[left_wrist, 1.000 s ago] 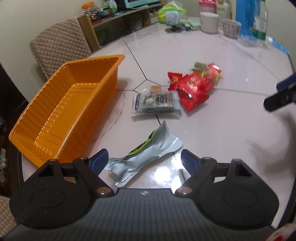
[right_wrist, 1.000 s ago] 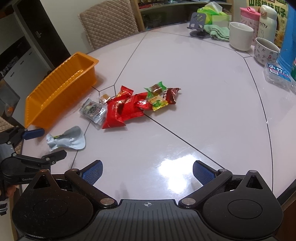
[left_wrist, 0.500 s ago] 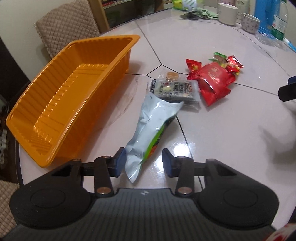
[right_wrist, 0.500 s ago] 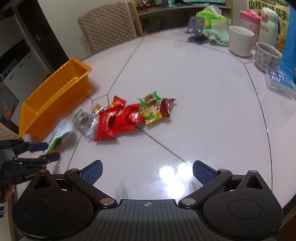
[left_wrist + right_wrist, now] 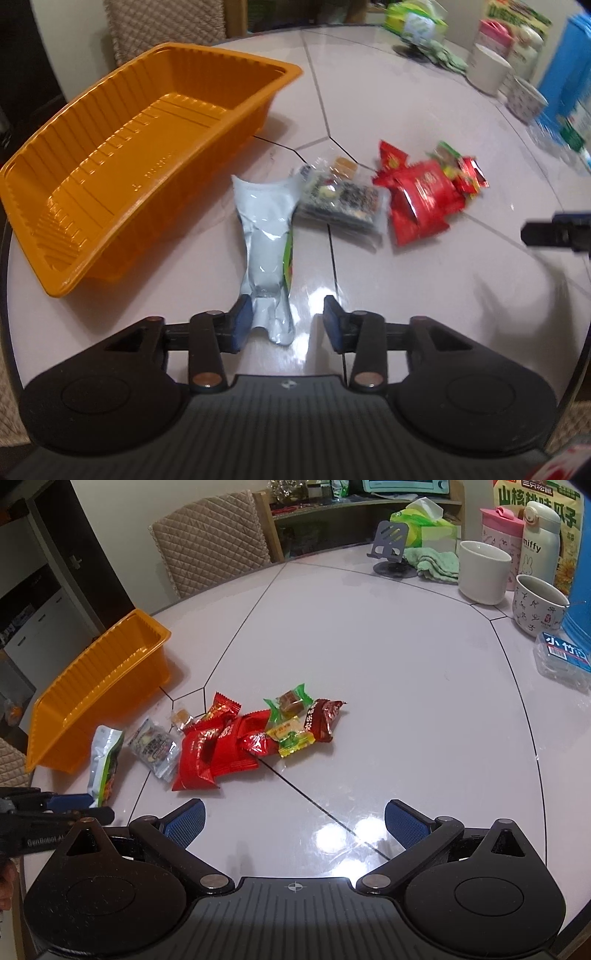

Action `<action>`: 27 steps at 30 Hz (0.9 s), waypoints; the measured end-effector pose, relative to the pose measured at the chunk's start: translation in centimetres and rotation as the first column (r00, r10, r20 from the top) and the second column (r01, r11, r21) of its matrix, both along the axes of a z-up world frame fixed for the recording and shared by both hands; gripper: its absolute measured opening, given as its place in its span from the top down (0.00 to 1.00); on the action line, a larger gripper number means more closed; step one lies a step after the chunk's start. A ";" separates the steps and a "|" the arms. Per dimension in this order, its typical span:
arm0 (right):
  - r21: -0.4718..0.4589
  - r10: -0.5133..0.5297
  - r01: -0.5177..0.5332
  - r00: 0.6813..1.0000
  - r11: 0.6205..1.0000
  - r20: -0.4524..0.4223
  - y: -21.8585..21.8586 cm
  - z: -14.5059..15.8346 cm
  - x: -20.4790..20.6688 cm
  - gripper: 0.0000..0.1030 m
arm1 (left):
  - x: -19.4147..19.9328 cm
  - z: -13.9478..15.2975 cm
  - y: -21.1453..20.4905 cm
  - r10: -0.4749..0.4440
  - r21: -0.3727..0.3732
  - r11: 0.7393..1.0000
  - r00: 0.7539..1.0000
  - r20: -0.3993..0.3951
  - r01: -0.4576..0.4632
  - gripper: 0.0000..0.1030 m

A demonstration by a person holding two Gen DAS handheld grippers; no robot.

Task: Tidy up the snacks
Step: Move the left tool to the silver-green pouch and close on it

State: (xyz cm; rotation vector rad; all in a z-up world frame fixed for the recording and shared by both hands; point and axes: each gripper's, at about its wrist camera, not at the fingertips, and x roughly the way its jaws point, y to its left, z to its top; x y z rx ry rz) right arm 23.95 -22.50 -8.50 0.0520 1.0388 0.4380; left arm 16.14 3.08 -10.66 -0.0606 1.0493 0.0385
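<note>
Left wrist view: the silver packet (image 5: 266,236), lower centre, has been upended between the opening left gripper (image 5: 287,325) jaws, unclamped, tray (image 5: 110,155) transfer pending.

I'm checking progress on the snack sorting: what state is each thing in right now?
orange tray: upright, empty.
silver packet: lying on the table, its near end between the left gripper's jaws.
left gripper: jaws opening, one pad against the packet, the other clear of it.
right gripper: open, nothing between its jaws.
red packets: piled on the table, outside the tray.
white mug: upright.
</note>
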 end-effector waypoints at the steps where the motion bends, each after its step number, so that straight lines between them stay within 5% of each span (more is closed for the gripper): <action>1: 0.000 0.000 0.000 1.000 1.000 0.000 0.0 0.0 0.1 0.00 | 0.1 0.1 0.1 0.012 -0.002 1.000 1.000 0.003 -0.012 0.56; 10: 0.005 -0.013 0.013 1.000 1.000 0.008 -0.4 -0.3 0.8 0.00 | 1.1 0.4 0.6 0.044 0.040 0.998 0.999 0.032 -0.046 0.49; 19: 0.021 0.022 -0.023 0.998 1.000 0.063 0.6 -0.3 1.1 0.02 | 3.1 -0.5 1.4 0.097 -0.012 0.995 0.995 0.012 -0.097 0.52; 21: 0.021 0.037 -0.039 0.997 0.999 0.072 0.9 -0.3 1.2 0.11 | 3.5 -0.7 1.6 0.115 -0.011 0.993 0.993 0.009 -0.115 0.60; 27: 0.029 0.065 -0.068 0.994 0.997 0.085 1.7 -0.6 1.3 0.16 | 3.6 -0.9 2.0 0.142 -0.024 0.990 0.990 0.006 -0.142 0.74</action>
